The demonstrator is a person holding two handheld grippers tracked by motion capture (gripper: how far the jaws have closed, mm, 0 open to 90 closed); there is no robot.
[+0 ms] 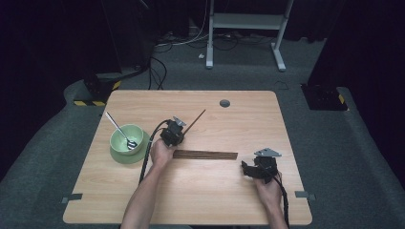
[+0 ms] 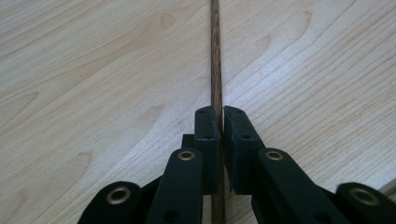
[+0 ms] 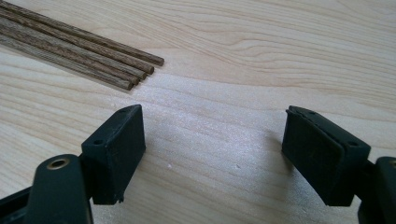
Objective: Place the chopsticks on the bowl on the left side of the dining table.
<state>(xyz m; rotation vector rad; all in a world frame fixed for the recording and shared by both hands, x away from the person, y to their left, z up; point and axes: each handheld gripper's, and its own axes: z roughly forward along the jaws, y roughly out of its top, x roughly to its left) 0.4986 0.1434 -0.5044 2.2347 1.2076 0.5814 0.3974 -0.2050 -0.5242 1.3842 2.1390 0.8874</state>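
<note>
A single dark wooden chopstick [image 1: 196, 120] [image 2: 215, 56] runs out from my left gripper [image 1: 183, 132] [image 2: 220, 114], whose jaws are shut on it just above the tabletop. It points toward the table's far side. A row of several more chopsticks [image 1: 205, 154] [image 3: 84, 51] lies flat at the middle of the table. My right gripper [image 1: 246, 169] [image 3: 212, 140] rests low over the wood just past the right ends of those sticks, jaws wide open with nothing between them.
A green bowl [image 1: 125, 137] on a green saucer [image 1: 119, 156] stands at the left, with a metal spoon [image 1: 117, 125] leaning in it. The light wooden table [image 1: 191, 195] has a dark round grommet [image 1: 224, 103] near its far edge.
</note>
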